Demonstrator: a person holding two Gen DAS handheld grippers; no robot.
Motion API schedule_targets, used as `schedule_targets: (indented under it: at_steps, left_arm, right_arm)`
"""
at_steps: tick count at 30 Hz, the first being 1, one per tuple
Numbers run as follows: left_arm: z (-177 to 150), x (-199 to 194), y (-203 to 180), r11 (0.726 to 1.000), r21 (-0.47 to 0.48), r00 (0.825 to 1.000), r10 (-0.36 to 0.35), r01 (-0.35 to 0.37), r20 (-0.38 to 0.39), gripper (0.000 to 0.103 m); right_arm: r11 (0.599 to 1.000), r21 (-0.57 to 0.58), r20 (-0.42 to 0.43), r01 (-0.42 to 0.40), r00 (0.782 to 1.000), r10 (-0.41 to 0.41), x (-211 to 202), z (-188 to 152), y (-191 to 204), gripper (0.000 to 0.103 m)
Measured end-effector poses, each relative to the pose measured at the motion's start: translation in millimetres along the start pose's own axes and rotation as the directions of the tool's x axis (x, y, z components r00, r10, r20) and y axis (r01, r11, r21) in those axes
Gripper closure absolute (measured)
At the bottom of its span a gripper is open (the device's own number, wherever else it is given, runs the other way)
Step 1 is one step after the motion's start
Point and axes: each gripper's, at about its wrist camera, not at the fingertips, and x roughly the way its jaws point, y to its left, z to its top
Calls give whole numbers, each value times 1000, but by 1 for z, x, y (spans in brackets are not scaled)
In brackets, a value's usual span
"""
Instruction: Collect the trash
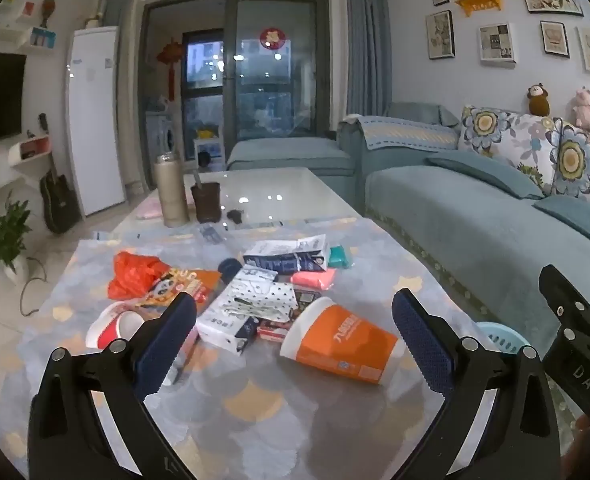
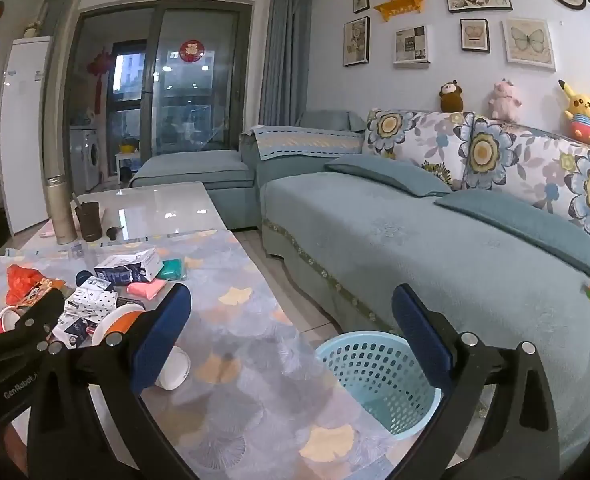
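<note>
Left wrist view shows the left gripper (image 1: pixel 295 344) spread wide and holding nothing, above the patterned tablecloth (image 1: pixel 255 412). An orange-and-white paper cup (image 1: pixel 339 340) lies on its side between the fingers' line of sight, at the near edge of a trash pile with a red cup (image 1: pixel 113 326), an orange plastic bag (image 1: pixel 135 274) and a milk carton (image 1: pixel 287 256). The right gripper (image 2: pixel 291 340) is likewise released and empty, past the tabletop's right edge, over a light-blue basket (image 2: pixel 375 376) on the floor beside the sofa (image 2: pixel 435 248).

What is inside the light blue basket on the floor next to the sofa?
Nothing shows inside the light blue basket: only its perforated inner wall is visible. The right claw, open, hides part of the rim, and the bottom is not clearly seen.
</note>
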Motion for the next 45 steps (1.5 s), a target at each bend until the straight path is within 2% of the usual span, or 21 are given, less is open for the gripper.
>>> schedule_targets:
  at_steps: [8, 26, 45]
  left_arm:
    - [2, -4, 1, 1000, -5, 1000, 9, -9, 7, 8]
    - [3, -3, 8, 1000, -20, 1000, 3, -3, 9, 8]
    - [4, 1, 5, 1000, -17, 1000, 7, -6, 3, 8]
  right_arm:
    - [999, -9, -22, -41, 999, 40, 18, -3, 5, 8]
    - [999, 12, -36, -33, 999, 33, 25, -5, 7, 8]
    - [999, 36, -11, -16, 1000, 16, 22, -5, 5, 8]
